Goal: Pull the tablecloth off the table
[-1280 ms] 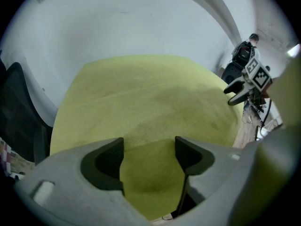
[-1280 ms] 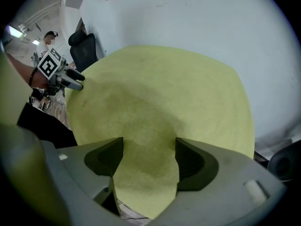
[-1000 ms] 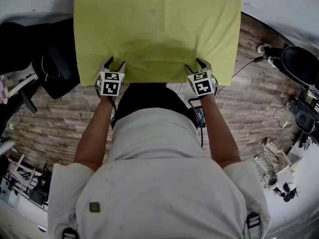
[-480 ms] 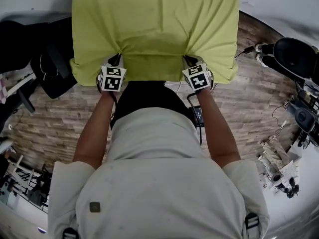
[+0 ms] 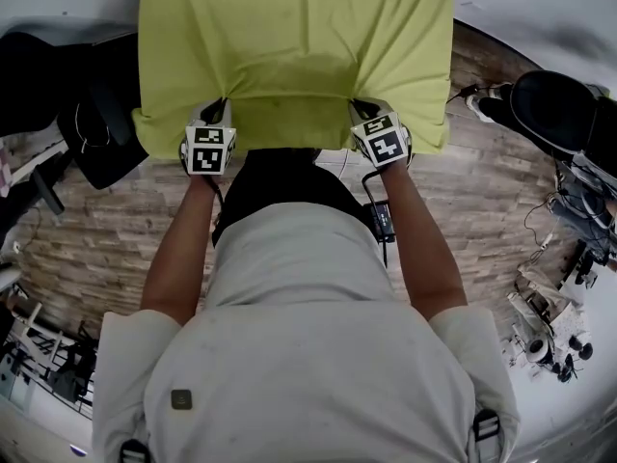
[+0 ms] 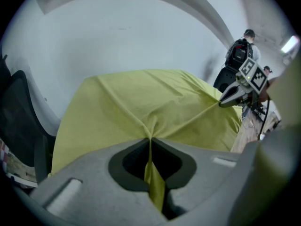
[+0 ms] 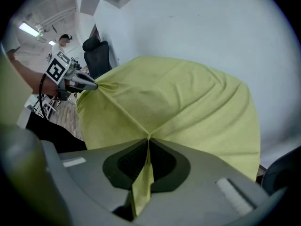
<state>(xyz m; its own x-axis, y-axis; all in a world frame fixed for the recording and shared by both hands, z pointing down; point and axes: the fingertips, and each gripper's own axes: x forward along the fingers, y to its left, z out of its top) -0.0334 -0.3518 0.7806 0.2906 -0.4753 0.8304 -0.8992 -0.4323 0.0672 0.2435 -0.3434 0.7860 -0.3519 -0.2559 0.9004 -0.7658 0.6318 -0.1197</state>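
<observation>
Bright, even indoor light, soft shadows, strong fisheye bending at edges, near foreground blurred in both gripper views

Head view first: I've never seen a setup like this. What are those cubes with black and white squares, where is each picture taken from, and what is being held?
There is no robot here. A person wears a camera on the head, which looks steeply down over their own shoulders and arms. Each hand holds a two-jaw clamp tool, and the patterned cubes are part of those tools. The left hand-held gripper and the right hand-held gripper each carry their own camera. Those cameras give the other two pictures, looking along the jaws. A yellow-green tablecloth covers the table completely, so the table itself is hidden. Both grippers are shut on the near edge of the cloth, each pinching a fold, and creases fan out from each pinch. Each gripper view also shows the other gripper off to the side, gripping the same edge.
</observation>
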